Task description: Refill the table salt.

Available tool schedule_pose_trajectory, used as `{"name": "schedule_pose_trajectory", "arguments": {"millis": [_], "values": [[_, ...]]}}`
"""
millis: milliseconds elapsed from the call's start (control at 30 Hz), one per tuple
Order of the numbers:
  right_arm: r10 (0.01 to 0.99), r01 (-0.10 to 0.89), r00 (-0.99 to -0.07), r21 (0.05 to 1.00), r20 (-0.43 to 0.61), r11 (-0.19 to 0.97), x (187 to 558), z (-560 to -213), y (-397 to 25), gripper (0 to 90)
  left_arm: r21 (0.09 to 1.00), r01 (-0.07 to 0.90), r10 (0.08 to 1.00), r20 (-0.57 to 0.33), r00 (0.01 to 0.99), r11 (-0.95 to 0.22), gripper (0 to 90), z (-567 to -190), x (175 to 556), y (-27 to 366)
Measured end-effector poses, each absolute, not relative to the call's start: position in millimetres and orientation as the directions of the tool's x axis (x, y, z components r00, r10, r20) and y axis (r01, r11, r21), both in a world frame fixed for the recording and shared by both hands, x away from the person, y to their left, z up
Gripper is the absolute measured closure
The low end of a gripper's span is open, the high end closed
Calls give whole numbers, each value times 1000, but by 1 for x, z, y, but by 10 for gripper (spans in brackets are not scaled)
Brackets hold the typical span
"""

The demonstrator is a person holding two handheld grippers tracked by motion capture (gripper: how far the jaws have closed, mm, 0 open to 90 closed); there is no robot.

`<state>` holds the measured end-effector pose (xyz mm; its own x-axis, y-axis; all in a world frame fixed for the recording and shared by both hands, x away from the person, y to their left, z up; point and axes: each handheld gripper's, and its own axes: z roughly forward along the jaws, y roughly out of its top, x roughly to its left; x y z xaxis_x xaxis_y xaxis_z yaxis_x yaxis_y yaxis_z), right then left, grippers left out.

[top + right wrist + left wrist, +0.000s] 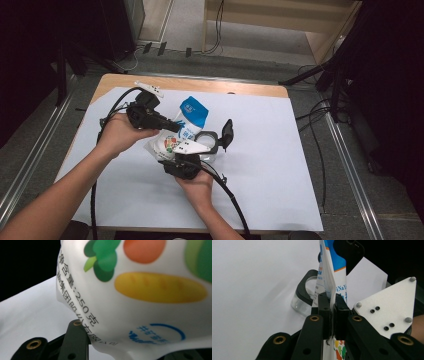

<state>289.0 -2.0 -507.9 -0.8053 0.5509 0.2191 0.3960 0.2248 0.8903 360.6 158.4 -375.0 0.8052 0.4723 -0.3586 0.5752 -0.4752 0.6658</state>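
Holding a white and blue pouch point(187, 131) between both sets of tongs, I have it lifted above the white sheet point(280, 170) that covers the bench point(200, 84). My left tongs point(332, 308) are clamped together on a thin flat edge of the pouch, which stands upright between the two jaws and rises past them, blue band at the top. My right tongs point(186, 161) sit under the lower, printed end of the pouch; in the right gripper view its bulging white face with green, orange and yellow shapes lies right over the jaws, hiding their tips, so I cannot tell whether they are apart or closed on it. Just beyond the left tongs, past the pouch, a clear jar point(305, 298) with a black rim stands on the sheet, its black hinged lid point(227, 133) flipped open. The grey three-cornered plate point(390, 306) of the right tongs shows close beside the left ones.
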Motion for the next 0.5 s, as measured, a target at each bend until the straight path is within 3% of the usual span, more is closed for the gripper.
{"name": "schedule_pose_trajectory", "arguments": {"millis": [500], "values": [[578, 431, -776, 881, 252, 196, 290, -511, -9, 638, 651, 595, 450, -402, 797, -472, 885, -382, 372, 144]]}}
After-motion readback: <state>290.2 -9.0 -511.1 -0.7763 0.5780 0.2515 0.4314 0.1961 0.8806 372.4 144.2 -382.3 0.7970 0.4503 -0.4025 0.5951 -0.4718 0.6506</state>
